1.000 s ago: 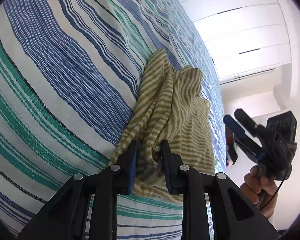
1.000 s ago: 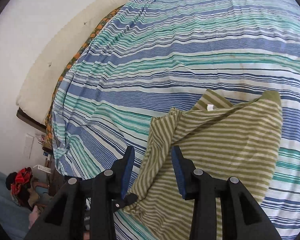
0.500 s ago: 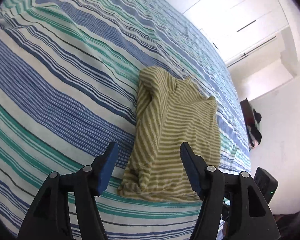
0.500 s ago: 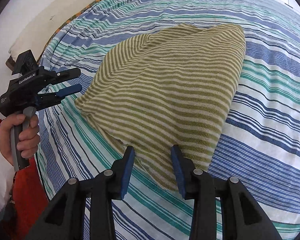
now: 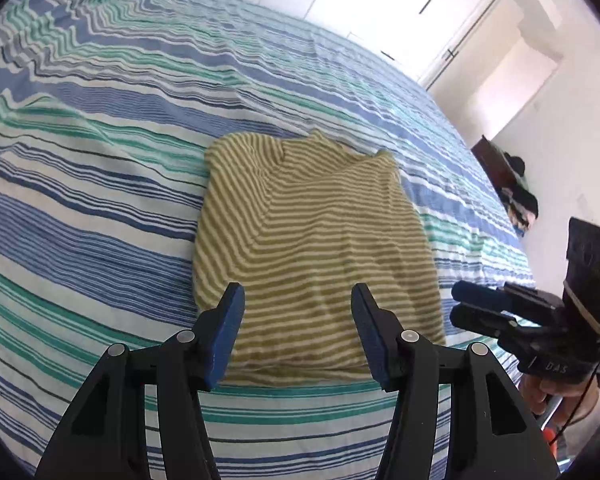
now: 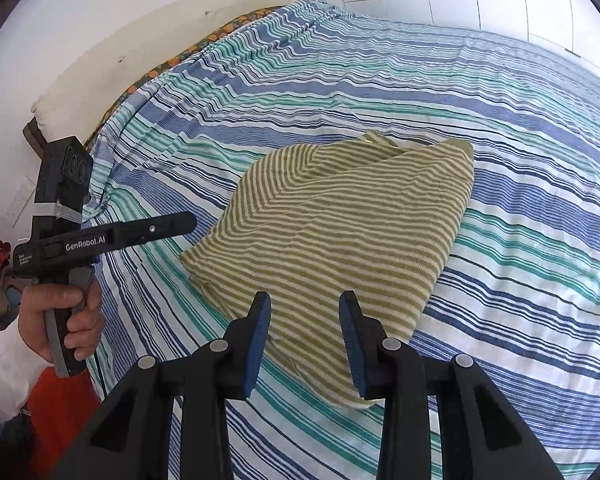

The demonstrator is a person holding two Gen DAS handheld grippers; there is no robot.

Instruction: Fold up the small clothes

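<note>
- A small olive-and-cream striped shirt (image 5: 312, 240) lies folded into a flat, roughly square bundle on a bed covered by a blue, green and white striped sheet (image 5: 100, 128).
- From the left wrist camera, the left gripper (image 5: 298, 336) hovers above the near edge of the shirt, pointing down at it. Its blue-padded fingers (image 5: 230, 332) stand fairly wide apart and its jaws are closing; the shirt shows in the gap between them, but the pads are not pressing on the cloth.
- In the same view the right gripper (image 5: 466, 304) comes in from the right, just beside the shirt's near right corner, with part of the person's hand (image 5: 552, 392) below it. Seen side-on, its two fingers look close together with nothing between them.
- From the right wrist camera, the right gripper (image 6: 304, 340) hangs above the shirt's (image 6: 340, 224) near corner, jaws narrow and closing, the pads apparently clear of the fabric, though the angle makes contact hard to judge.
- At the left of that view, the left gripper (image 6: 188, 222) points toward the shirt's left edge without touching it, held by a hand (image 6: 60, 316) in a white sleeve (image 6: 4, 372).
- A cream pillow (image 6: 160, 40) lies along the far edge of the bed by the wall, well apart from the shirt.
</note>
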